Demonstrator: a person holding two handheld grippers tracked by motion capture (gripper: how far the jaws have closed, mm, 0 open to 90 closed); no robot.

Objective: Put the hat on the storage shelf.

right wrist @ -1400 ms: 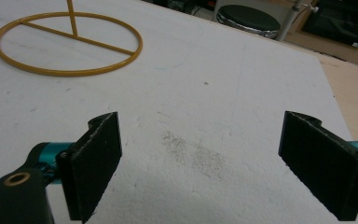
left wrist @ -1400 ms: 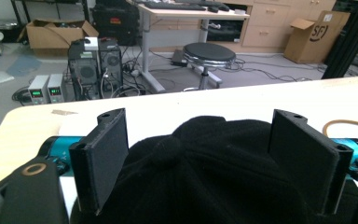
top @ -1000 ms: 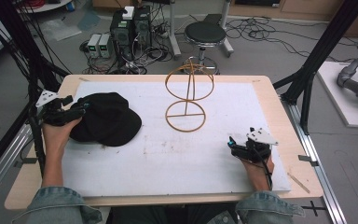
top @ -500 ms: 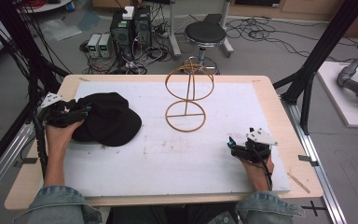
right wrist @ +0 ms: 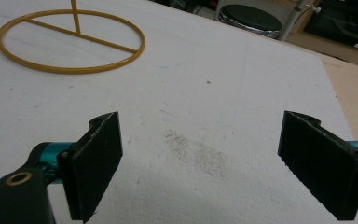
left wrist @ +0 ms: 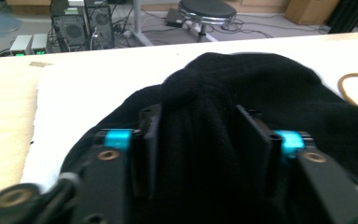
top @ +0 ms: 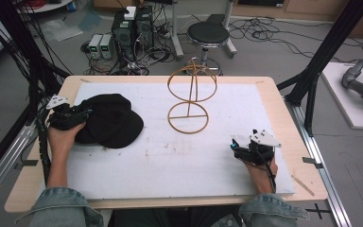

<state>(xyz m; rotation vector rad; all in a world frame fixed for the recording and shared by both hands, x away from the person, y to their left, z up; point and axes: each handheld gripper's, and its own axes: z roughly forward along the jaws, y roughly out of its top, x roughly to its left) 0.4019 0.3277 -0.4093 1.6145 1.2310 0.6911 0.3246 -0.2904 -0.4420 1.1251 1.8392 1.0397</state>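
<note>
Left gripper [left wrist: 198, 140]: we are closing its jaws on a bunched fold of the soft black fabric cap [top: 108, 118], pads pressing cloth. Cap lying at the white mat's [top: 170, 161] left edge, not yet lifted toward the yellow wire hat stand [top: 189, 101]. Right gripper [right wrist: 214, 158] resting wide open, holding nothing.

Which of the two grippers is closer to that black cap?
The left. The left gripper has just closed its jaws on the black cap at its left edge. The right gripper rests open, far across the table.
</note>
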